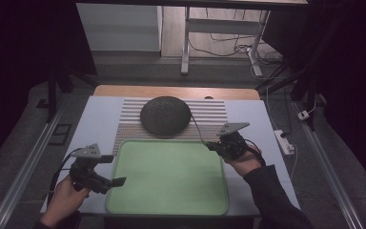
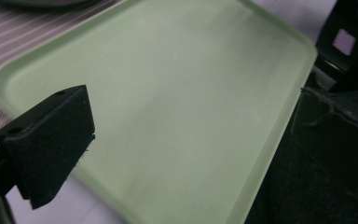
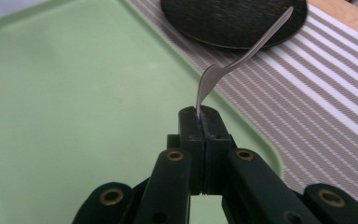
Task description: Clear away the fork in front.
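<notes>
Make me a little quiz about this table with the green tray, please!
1. True or false: the right tongs are shut on a metal fork.
2. What lies under the dark round plate? A) striped mat B) green tray C) bare wood
3. Which tongs hang with jaws apart at the green tray's left edge?

Key: 1 true. 2 A, the striped mat. 3 the left tongs.
</notes>
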A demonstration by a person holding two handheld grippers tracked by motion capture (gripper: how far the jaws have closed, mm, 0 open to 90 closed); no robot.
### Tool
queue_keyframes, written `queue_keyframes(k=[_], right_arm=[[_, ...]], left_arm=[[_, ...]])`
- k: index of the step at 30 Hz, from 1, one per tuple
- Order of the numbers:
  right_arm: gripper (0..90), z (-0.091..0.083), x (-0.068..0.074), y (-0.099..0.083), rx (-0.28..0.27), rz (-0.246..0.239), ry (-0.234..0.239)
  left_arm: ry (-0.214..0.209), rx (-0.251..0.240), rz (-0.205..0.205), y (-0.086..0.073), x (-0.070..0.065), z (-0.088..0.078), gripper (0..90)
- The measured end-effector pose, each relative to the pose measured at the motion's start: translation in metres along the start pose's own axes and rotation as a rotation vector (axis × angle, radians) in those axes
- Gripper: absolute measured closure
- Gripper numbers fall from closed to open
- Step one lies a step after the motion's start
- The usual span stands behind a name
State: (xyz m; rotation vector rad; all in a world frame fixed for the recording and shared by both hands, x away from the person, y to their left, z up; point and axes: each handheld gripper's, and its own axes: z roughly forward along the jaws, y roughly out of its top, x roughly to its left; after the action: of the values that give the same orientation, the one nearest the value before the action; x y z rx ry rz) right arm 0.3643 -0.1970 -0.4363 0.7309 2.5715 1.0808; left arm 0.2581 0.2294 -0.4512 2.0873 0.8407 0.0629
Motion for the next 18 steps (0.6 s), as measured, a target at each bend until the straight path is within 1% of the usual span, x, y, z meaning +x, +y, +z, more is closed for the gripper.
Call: queue_keyframes(k=[1,2,4,5,6,7,8,10,11,12,13,15,18], right_arm=[[89.8,-0.002,0.003,-0.001,-0.004,-0.003,0.004],[89.8,-0.004,0.006,-0.002,-0.007,-0.005,0.008],[89.7,-0.008,0.010,-0.004,-0.013,-0.005,0.020],[89.7,-0.010,0.013,-0.005,-0.015,-0.006,0.027],[89.7,-0.011,0.015,-0.006,-0.016,-0.007,0.034],[89.8,-0.012,0.017,-0.007,-0.018,-0.009,0.045],[89.8,-0.012,0.017,-0.007,-0.018,-0.009,0.045],[89.8,-0.015,0.022,-0.009,-0.016,-0.014,0.056],[89.7,-0.016,0.027,-0.010,-0.017,-0.020,0.071],[89.7,-0.016,0.027,-0.010,-0.017,-0.020,0.071],[89.7,-0.018,0.032,-0.011,-0.022,-0.023,0.090],[89.7,-0.019,0.034,-0.011,-0.024,-0.025,0.097],[89.7,-0.020,0.045,-0.012,-0.031,-0.039,0.130]], left_arm=[[-0.009,0.019,0.020,0.013,0.001,0.006,0.0],[-0.009,0.019,0.020,0.013,0.001,0.006,0.0],[-0.010,0.029,0.046,0.025,0.002,0.012,0.0],[-0.020,0.042,0.066,0.037,0.003,0.019,0.0],[-0.020,0.042,0.066,0.037,0.003,0.019,0.0],[-0.023,0.049,0.076,0.042,0.003,0.023,0.0],[-0.026,0.060,0.084,0.047,0.003,0.026,0.0],[-0.027,0.081,0.101,0.056,0.003,0.033,0.0],[-0.027,0.088,0.110,0.060,0.003,0.036,0.0],[-0.029,0.092,0.115,0.064,0.004,0.040,0.0],[-0.032,0.093,0.119,0.068,0.004,0.043,0.0],[-0.040,0.093,0.125,0.075,0.005,0.049,0.0],[-0.041,0.090,0.138,0.081,0.006,0.058,0.0]])
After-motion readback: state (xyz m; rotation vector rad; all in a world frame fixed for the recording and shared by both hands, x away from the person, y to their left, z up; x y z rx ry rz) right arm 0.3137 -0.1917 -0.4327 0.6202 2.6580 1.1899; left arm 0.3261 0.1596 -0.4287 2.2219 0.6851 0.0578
